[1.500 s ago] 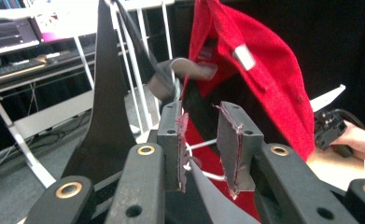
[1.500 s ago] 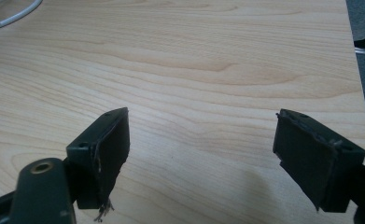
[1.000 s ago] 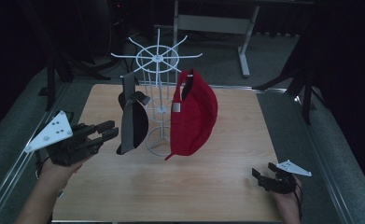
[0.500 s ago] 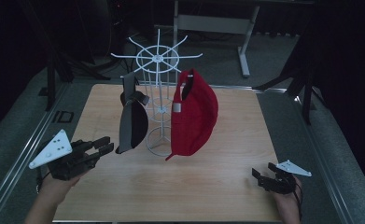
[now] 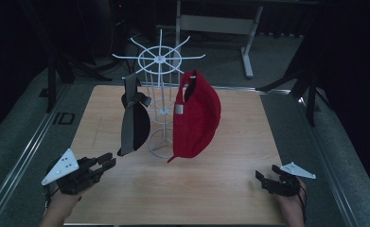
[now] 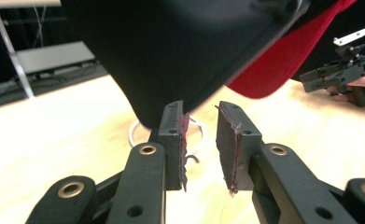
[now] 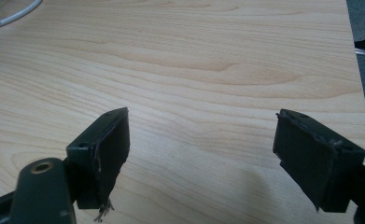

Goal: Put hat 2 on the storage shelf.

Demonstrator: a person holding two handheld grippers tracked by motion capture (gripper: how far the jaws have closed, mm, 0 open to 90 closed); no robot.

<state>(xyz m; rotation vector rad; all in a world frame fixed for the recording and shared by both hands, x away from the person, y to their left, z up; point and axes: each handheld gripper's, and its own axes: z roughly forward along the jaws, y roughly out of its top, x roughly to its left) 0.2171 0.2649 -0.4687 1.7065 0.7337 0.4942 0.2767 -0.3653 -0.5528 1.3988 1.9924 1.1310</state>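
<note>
Black fabric of a cap (image 5: 135,124) hangs from the left side of the white wire rack (image 5: 160,101) at the middle of the worktop (image 5: 230,184), with a red cap (image 5: 197,116) hanging just right of it. The left gripper (image 5: 108,161) sits low at the near left with its fingers (image 6: 175,140) narrowly parted and empty just under the black cap's lower edge; the right gripper (image 5: 263,179) rests at the near right, fingers (image 7: 105,149) spread wide over bare wood. Since the cap hangs loosely, a careless nudge from below could, I judge, swing it against the red one or knock it off its hook.
</note>
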